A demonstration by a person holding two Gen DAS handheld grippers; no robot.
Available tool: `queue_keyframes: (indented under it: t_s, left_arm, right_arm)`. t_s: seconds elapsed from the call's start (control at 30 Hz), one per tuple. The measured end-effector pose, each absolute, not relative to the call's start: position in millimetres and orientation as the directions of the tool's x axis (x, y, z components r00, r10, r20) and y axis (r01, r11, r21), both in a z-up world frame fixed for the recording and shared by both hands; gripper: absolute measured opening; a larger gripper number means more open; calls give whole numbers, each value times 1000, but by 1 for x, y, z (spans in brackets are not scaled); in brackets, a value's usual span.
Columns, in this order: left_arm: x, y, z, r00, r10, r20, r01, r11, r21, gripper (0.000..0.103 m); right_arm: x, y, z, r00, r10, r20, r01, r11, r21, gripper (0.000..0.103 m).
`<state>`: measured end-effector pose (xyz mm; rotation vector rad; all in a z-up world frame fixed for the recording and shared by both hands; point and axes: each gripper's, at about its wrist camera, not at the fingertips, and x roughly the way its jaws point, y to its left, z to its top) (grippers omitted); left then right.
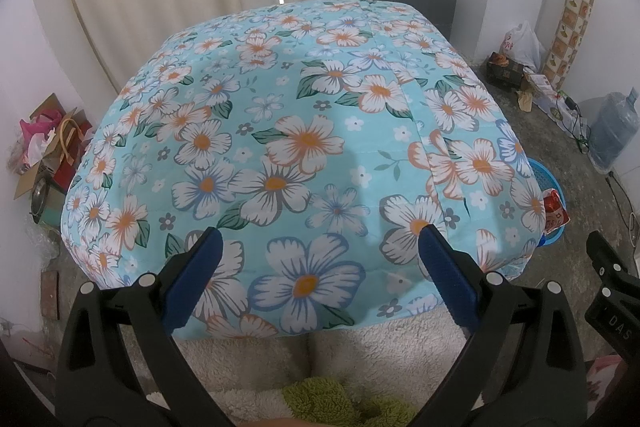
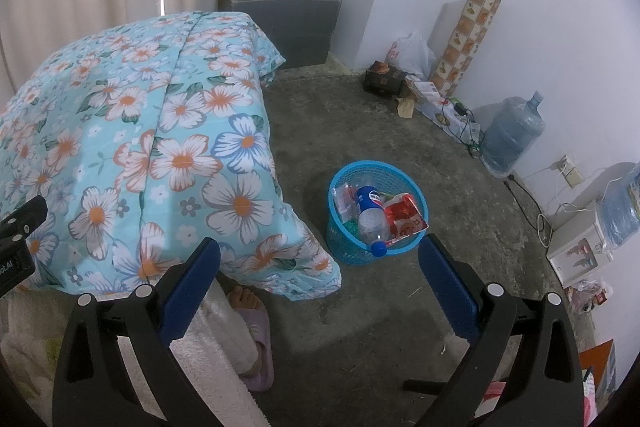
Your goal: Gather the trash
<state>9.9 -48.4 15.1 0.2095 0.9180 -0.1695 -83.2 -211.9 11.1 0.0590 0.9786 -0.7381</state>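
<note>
Perforated plastic basket (image 2: pixel 376 215) on rough concrete floor (image 2: pixel 360 327); printed cloth quilt (image 1: pixel 280 131).

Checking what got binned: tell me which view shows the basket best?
The right wrist view: the whole blue basket with its bottle and wrappers. The left wrist view shows only its edge behind the bedspread.

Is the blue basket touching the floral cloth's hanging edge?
Apart. The right wrist view shows bare floor between the blue basket and the floral cloth.

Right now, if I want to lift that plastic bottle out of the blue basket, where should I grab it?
Probably the neck just behind the blue cap of the plastic bottle. It lies tilted, cap end resting over the near rim of the blue basket, so that end is exposed. Bring the open right gripper from above, the near side, fingers straddling the neck.
</note>
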Motion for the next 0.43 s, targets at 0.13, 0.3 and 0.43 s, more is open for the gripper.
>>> queue_keyframes:
  t_s: [0.13,0.3,0.43]
  left_arm:
    - [9,-49,15,596,-55,-801,233,967,106,94]
    - [9,-49,15,593,-56,-803,234,967,105,94]
    - [9,-50,15,592,-56,-804,235,966,106,94]
  right_arm:
    - [-83,-211,11,338,-541,-770,592,758,-273,96]
    - [-83,-211,11,339,-541,-770,593,758,-273,96]
    - [-83,-211,11,338,-541,-770,593,758,-273,96]
